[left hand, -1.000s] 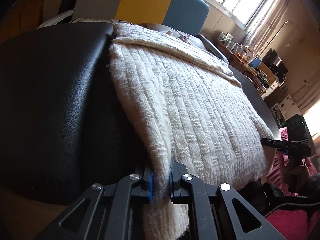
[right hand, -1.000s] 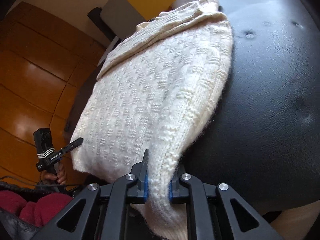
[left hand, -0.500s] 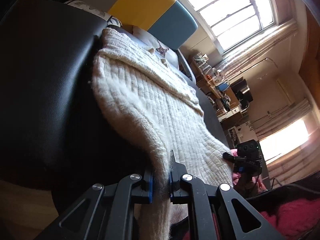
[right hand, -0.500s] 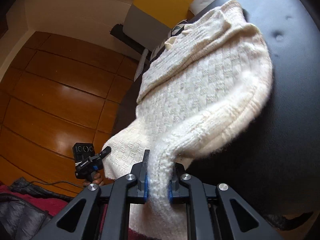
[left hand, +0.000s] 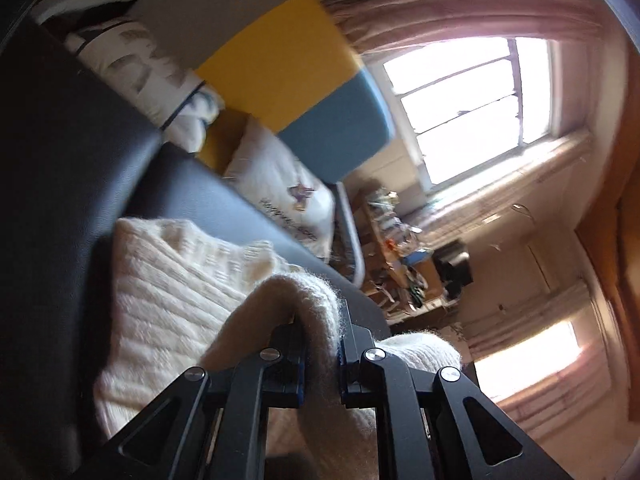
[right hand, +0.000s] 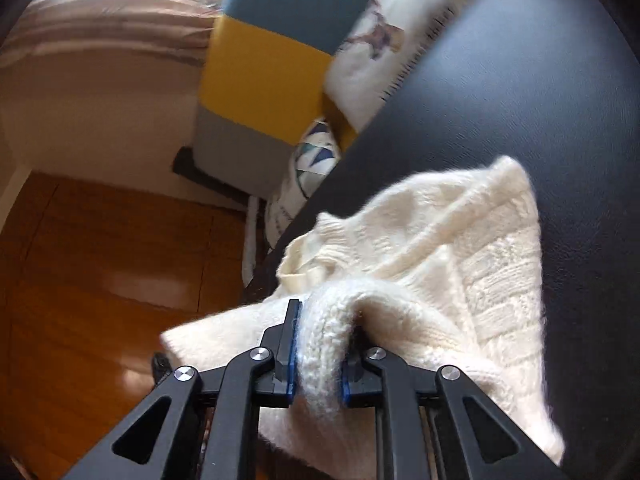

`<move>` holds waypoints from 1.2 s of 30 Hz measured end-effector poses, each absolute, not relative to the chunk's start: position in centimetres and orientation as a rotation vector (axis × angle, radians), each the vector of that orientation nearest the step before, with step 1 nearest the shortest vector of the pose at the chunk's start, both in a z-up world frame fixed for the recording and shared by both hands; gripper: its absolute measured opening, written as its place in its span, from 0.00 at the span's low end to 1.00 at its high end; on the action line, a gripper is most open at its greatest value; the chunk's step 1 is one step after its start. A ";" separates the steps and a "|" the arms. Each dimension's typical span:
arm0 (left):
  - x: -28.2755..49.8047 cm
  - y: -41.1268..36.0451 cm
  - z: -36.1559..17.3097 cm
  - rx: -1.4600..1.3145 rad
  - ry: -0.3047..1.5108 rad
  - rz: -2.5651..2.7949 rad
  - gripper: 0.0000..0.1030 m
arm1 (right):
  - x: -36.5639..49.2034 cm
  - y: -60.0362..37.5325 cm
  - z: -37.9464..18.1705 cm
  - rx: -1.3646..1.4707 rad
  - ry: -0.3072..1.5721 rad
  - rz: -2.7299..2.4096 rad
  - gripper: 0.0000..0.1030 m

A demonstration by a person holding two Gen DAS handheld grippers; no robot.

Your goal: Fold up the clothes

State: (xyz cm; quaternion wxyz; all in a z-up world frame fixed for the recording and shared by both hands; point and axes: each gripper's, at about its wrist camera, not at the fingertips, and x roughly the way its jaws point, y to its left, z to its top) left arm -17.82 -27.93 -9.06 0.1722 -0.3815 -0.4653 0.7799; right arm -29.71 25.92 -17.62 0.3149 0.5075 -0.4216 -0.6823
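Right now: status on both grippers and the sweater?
Left gripper shut on sweater hem. Right gripper shut on the sweater too. Hem lifted, carried over the body on the black cushion. Nothing in the way.

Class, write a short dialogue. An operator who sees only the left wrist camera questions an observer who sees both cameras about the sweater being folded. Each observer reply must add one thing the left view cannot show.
Operator: My left gripper is clamped on the sweater. What is the right one doing?
Observer: The right gripper is shut on a thick fold of the same sweater, whose far part lies on the black seat.
Operator: What lies beyond the seat on that side?
Observer: A wooden floor, to the left of the seat's edge in the right wrist view.
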 end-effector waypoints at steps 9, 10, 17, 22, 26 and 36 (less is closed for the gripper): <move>-18.9 -31.5 -15.6 -1.093 -1.682 2.033 0.14 | -30.4 28.0 -19.5 1.217 -1.301 -1.659 0.31; -18.6 -31.9 -15.3 -1.072 -1.682 2.038 0.16 | -30.4 28.1 -19.1 1.198 -1.314 -1.635 0.34; -17.0 -35.4 -13.2 -1.035 -1.662 2.153 0.49 | -31.4 28.5 -17.8 1.202 -1.480 -1.541 0.49; -14.8 -34.3 -11.8 -1.189 -1.300 2.396 0.49 | -29.9 29.3 -15.1 1.142 -1.362 -1.657 0.49; -11.8 -32.2 -12.7 -1.238 -1.070 2.423 0.49 | -26.7 28.6 -11.3 1.118 -0.979 -1.914 0.49; -9.4 -28.9 -15.4 -1.248 -0.985 2.359 0.48 | -21.4 21.6 -14.2 1.294 0.033 -2.205 0.49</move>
